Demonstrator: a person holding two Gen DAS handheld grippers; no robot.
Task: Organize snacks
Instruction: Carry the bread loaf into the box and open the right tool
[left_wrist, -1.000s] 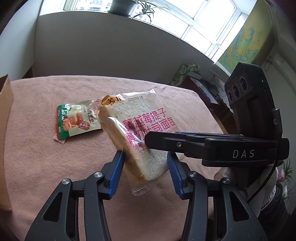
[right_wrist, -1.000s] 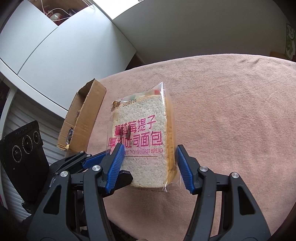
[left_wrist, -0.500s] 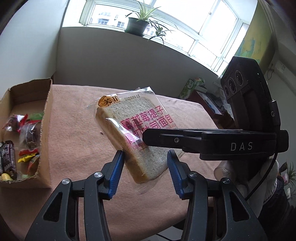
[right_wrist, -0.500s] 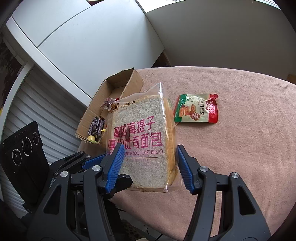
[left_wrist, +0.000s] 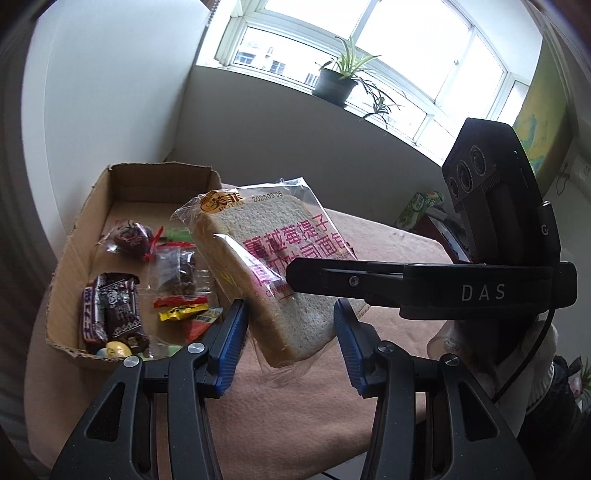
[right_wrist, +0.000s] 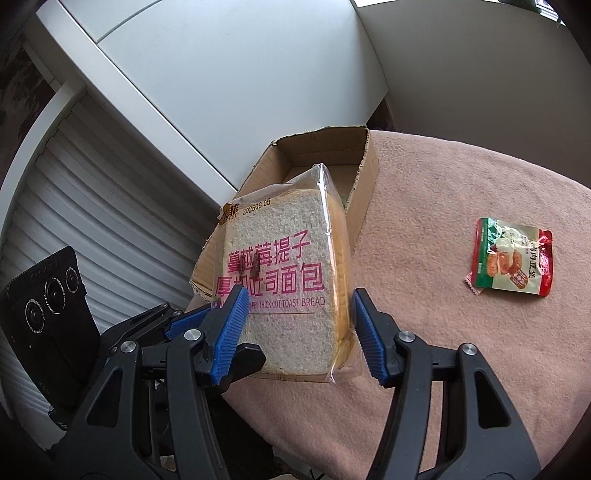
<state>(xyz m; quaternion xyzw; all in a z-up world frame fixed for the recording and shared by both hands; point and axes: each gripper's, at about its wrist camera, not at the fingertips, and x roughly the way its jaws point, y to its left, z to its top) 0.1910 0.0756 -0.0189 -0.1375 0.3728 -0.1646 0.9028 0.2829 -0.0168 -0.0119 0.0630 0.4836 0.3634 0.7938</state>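
Left wrist view: both black grippers with blue pads, left (left_wrist: 290, 341) and right (right_wrist: 299, 334), clamp 1 clear-wrapped thick toast slice (left_wrist: 273, 273) off the pink tablecloth (right_wrist: 443, 206). Beyond it sits the open cardboard box (left_wrist: 85, 218) of wrapped candies; a green-red snack pouch (right_wrist: 511, 256) lies apart.

Black fingers (left_wrist: 236, 339) carry ribbed blue pads, silver screws.
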